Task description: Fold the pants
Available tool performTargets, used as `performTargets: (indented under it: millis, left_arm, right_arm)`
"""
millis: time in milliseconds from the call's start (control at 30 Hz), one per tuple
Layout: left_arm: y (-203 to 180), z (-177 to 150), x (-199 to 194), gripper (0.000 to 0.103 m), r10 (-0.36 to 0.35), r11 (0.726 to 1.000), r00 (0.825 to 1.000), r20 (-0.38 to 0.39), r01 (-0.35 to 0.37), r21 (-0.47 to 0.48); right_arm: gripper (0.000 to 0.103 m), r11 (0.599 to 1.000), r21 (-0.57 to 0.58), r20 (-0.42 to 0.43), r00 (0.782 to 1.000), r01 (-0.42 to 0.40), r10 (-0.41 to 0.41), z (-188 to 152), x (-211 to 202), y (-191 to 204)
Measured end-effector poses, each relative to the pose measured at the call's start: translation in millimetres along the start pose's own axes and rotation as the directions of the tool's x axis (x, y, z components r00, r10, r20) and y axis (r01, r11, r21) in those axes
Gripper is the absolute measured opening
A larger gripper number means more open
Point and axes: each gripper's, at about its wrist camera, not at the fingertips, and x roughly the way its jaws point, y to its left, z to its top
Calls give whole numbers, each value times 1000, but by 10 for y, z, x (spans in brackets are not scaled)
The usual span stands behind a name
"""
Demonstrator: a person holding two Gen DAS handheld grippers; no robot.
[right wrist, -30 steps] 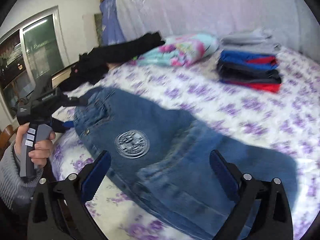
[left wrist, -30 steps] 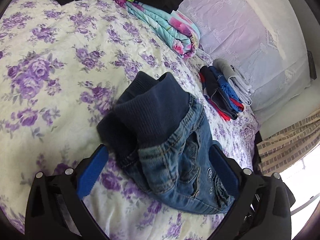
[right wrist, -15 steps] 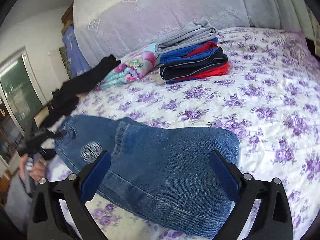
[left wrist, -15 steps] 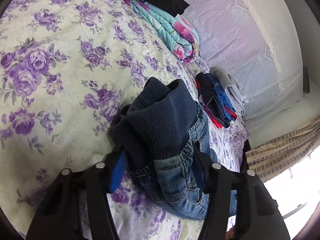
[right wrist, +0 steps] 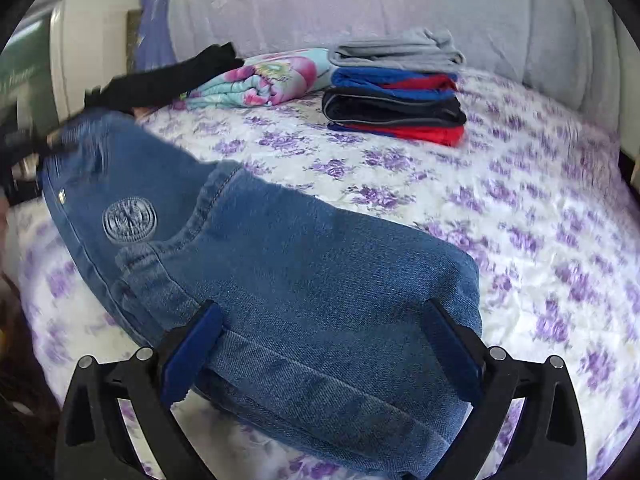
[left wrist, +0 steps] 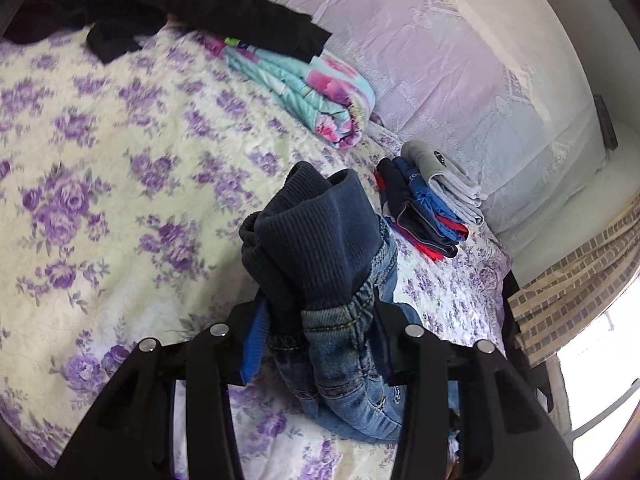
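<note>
both fingers: left (left wrist: 316, 336) closing on pants (left wrist: 320, 248) waistband; right (right wrist: 320, 344) spread wide.

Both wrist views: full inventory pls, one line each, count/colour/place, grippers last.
jeans: 1, blue denim with dark ribbed waistband, folded on the bed's near side
bedspread: 1, white with purple flowers, covers the bed
folded clothes stack: 1 stack, grey, blue, red, dark, far side by the headboard
rolled blanket: 1, turquoise and pink, beside the stack
black garment: 1, black, spread at the far edge, partly over the blanket
headboard cover: 1, pale lilac, behind the bed
left gripper: 1, black with blue pads, closing on the waistband end
right gripper: 1, black with blue pads, open, straddling the folded leg end
</note>
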Motion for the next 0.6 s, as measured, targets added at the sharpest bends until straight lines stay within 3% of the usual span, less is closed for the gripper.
performTargets:
  millis: [67, 200, 367, 500, 600]
  left_arm:
    - [-127, 1, -46, 42, 14, 999, 1000, 19, -15, 40]
    - [-446, -16, -156, 41, 43, 990, 997, 61, -51, 131]
    - [-961, -93, -267, 41, 71, 956, 989, 130, -105, 276]
    - [-1559, -274, -284, 41, 71, 889, 978, 197, -151, 433]
    - [-2001, -450, -228, 41, 59, 823, 974, 221, -172, 541]
  right_arm:
    - [100, 1000, 12, 13, 1000, -16, 16, 8, -29, -27]
    - [99, 984, 125, 100, 988, -126, 114, -27, -207, -281]
    - [99, 950, 275, 189, 977, -147, 96, -118, -464, -732]
    - [99, 925, 369, 164, 986, -95, 36, -261, -505, -1057]
    - [99, 886, 454, 161, 987, -96, 25, -424, -510, -1278]
